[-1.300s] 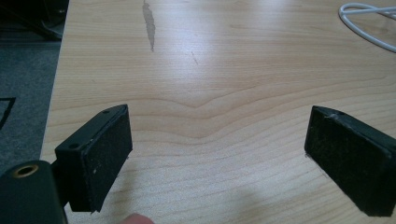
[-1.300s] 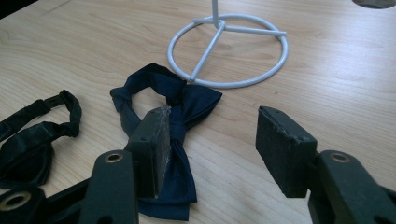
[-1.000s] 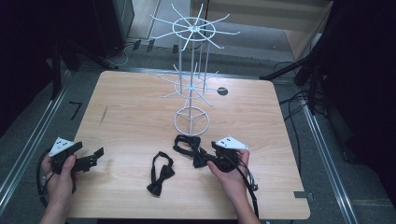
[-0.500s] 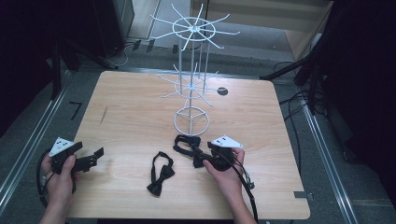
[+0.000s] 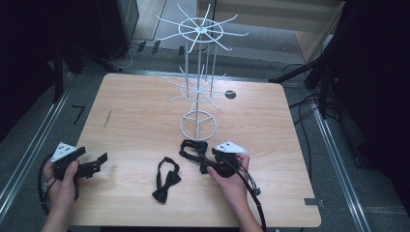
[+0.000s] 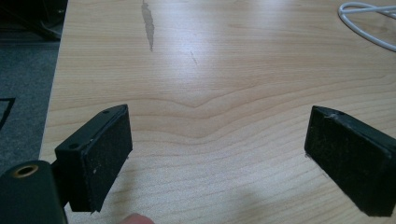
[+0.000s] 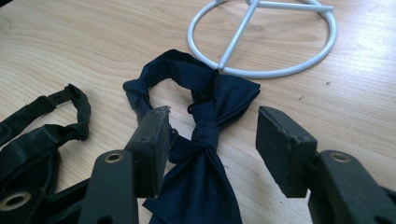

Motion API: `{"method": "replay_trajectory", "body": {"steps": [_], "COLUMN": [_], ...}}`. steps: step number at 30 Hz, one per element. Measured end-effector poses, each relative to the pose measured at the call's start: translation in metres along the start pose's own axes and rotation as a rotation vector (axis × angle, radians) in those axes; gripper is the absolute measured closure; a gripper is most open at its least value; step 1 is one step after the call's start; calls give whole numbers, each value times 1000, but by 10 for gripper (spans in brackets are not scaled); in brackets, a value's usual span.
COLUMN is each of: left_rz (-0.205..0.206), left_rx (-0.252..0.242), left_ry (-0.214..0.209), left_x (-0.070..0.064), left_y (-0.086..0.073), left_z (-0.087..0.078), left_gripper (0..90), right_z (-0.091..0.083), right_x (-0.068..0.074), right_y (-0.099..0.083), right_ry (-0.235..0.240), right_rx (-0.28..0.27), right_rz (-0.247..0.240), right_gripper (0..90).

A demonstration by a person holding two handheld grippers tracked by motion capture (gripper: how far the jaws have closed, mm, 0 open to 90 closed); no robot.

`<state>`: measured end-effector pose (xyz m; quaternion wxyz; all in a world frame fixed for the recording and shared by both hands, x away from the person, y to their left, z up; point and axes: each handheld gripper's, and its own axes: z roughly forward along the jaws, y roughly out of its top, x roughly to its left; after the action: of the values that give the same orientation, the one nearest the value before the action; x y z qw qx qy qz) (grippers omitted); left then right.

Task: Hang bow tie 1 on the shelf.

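The right claw [image 7: 212, 149] is spread open with the knot of the navy bow tie [image 7: 205, 133] lying between its jaws; neither pad has closed on the cloth, so the grasp is lined up but not made. That tie rests flat on the worktop [image 5: 135, 121], its strap looped toward the ring base of the white wire display stand [image 5: 198, 124], which it touches or nearly touches at the far side. A second, black bow tie [image 5: 166, 180] lies just left of it, nearer the front edge, untouched. The left claw [image 6: 219, 154] is also wide open, holding nothing, over bare wood near the left front corner, well apart from both ties.

As a judgement, the work is at its start: if the ties are meant for the stand, none hangs on its radiating arms, both tiers are bare, and picking up, lifting and hooking are all left to do for each tie.

The worktop is pale wood with rounded corners, a dark streak [image 6: 148, 23] on its left part and a small dark round mark [image 5: 230, 94] to the right of the stand. Around it the room is dim, with a grey floor, metal rails along both sides and loose cables to the right.
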<state>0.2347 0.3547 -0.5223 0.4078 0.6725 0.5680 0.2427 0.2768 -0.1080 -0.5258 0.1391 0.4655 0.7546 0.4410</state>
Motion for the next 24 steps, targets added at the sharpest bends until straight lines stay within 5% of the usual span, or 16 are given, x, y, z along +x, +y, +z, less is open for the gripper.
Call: {"method": "replay_trajectory", "body": {"steps": [9,24], "left_rz": [0,0], "left_rx": [0,0], "left_ry": [-1,-1], "left_x": [0,0], "left_y": [0,0], "left_z": [0,0], "left_gripper": [82,82], "right_z": [8,13], "right_x": [3,0], "right_y": [-5,-11], "right_ry": [0,-29], "right_rx": [30,57], "right_rz": [-1,-2], "right_gripper": [464,599]}}
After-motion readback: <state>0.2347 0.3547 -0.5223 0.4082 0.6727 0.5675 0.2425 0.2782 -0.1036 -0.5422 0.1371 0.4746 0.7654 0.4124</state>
